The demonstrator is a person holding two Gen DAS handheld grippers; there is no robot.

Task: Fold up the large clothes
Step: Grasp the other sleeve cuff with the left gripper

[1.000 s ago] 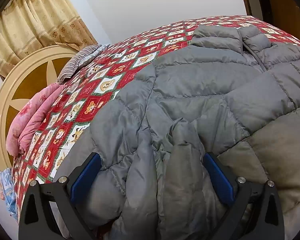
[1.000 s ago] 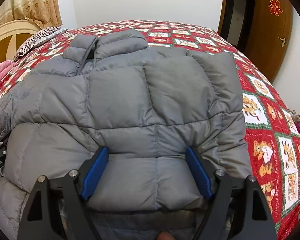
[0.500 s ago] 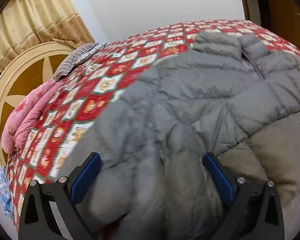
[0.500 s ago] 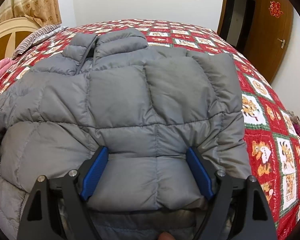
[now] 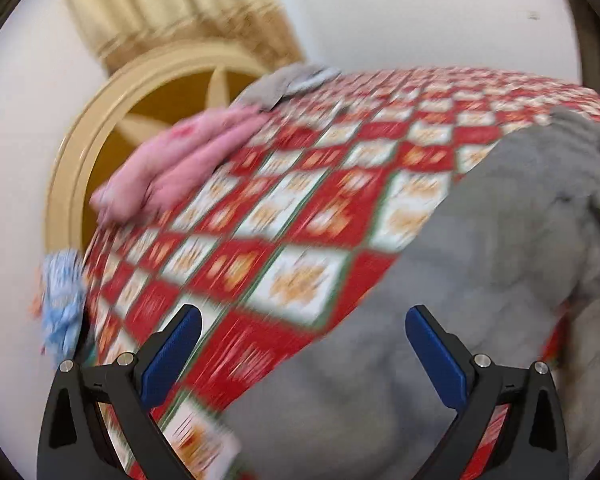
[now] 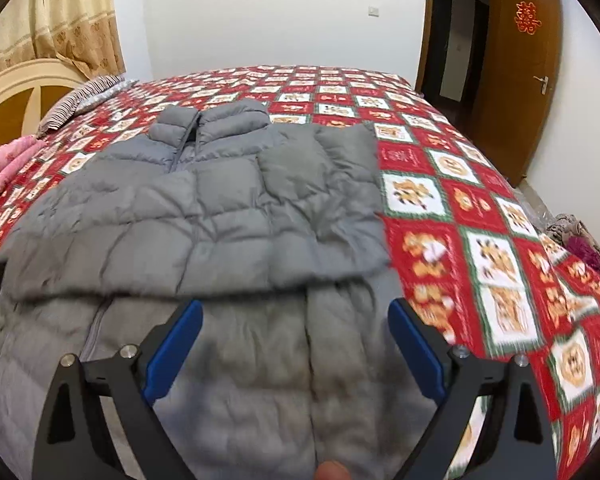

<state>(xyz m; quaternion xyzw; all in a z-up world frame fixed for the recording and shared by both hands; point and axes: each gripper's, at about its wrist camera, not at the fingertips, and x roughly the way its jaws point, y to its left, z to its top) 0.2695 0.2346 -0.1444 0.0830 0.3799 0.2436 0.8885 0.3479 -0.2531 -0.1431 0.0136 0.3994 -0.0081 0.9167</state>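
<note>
A grey puffer jacket (image 6: 220, 208) lies flat on the red patchwork bedspread (image 6: 440, 184), collar away from me. A padded part is folded over its upper half, and the fold's edge runs across just beyond my right gripper (image 6: 296, 340). That gripper hovers over the jacket's lower half; its jaws are opening and the pads press on nothing. In the blurred left wrist view the jacket (image 5: 480, 280) fills the right side. My left gripper (image 5: 300, 344) stands open above the jacket's left edge and the bedspread (image 5: 300, 208), holding nothing.
A pink blanket (image 5: 180, 168) and a striped pillow (image 6: 80, 100) lie by the round headboard (image 5: 112, 128) on the left. A blue cloth (image 5: 60, 300) hangs at the bed's left edge. On the right are a wooden door (image 6: 520, 80) and a heap of clothes (image 6: 576, 236).
The right gripper let go of the jacket fold, widened and drew back and up. The left gripper swung fast to the left, off the jacket's bulk to its left edge.
</note>
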